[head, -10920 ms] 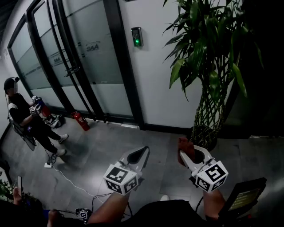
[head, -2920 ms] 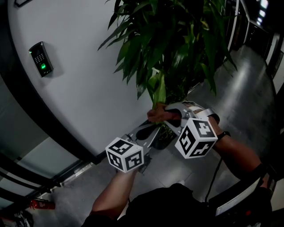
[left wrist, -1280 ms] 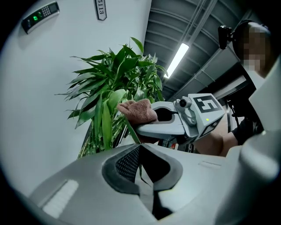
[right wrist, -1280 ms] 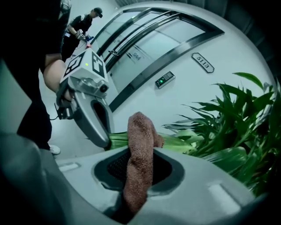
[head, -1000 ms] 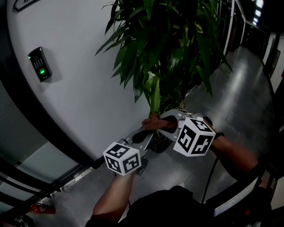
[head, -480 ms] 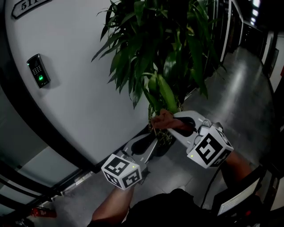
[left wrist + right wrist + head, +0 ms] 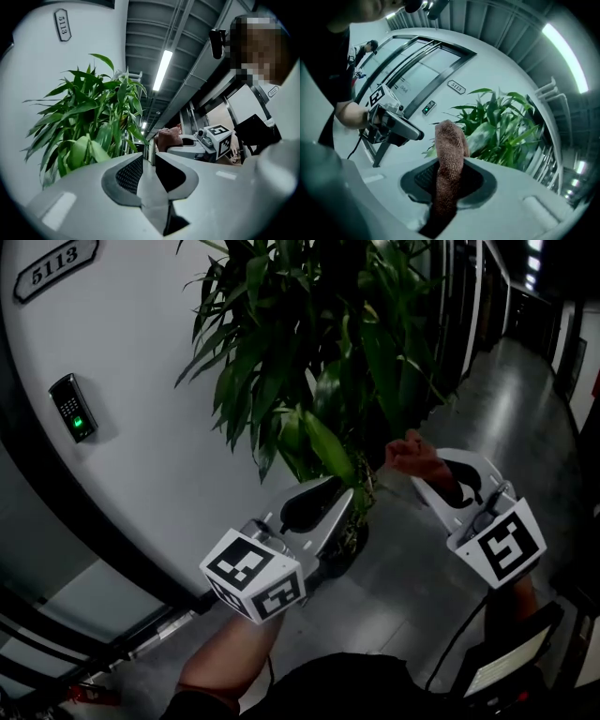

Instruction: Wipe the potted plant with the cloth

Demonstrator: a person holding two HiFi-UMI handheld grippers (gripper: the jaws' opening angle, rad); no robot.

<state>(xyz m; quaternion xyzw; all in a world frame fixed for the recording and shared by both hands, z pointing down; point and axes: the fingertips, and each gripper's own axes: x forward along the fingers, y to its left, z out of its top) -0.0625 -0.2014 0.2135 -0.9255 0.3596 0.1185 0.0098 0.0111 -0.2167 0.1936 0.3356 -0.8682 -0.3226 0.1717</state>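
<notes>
The potted plant (image 7: 319, 343), with long green leaves, fills the top middle of the head view. My left gripper (image 7: 343, 497) points up at its lower leaves, just under a broad pale leaf (image 7: 323, 448). Its jaws have just been opening and stand apart with nothing between them (image 7: 149, 157). My right gripper (image 7: 419, 472) is off to the right of the plant, shut on a reddish-brown cloth (image 7: 410, 452) that sticks up past its jaws (image 7: 449, 154). The cloth touches no leaf. Foliage (image 7: 501, 124) lies ahead of the right gripper.
A white wall behind the plant carries a keypad reader (image 7: 71, 407) and a number plate (image 7: 56, 270). The dark pot (image 7: 345, 542) stands on the grey floor behind the left gripper. A glossy corridor (image 7: 525, 399) runs off to the right. Dark door frames cross the lower left.
Both grippers have risen. The right one has swung out to the right with the cloth, away from the leaf it was against. The left jaws have parted.
</notes>
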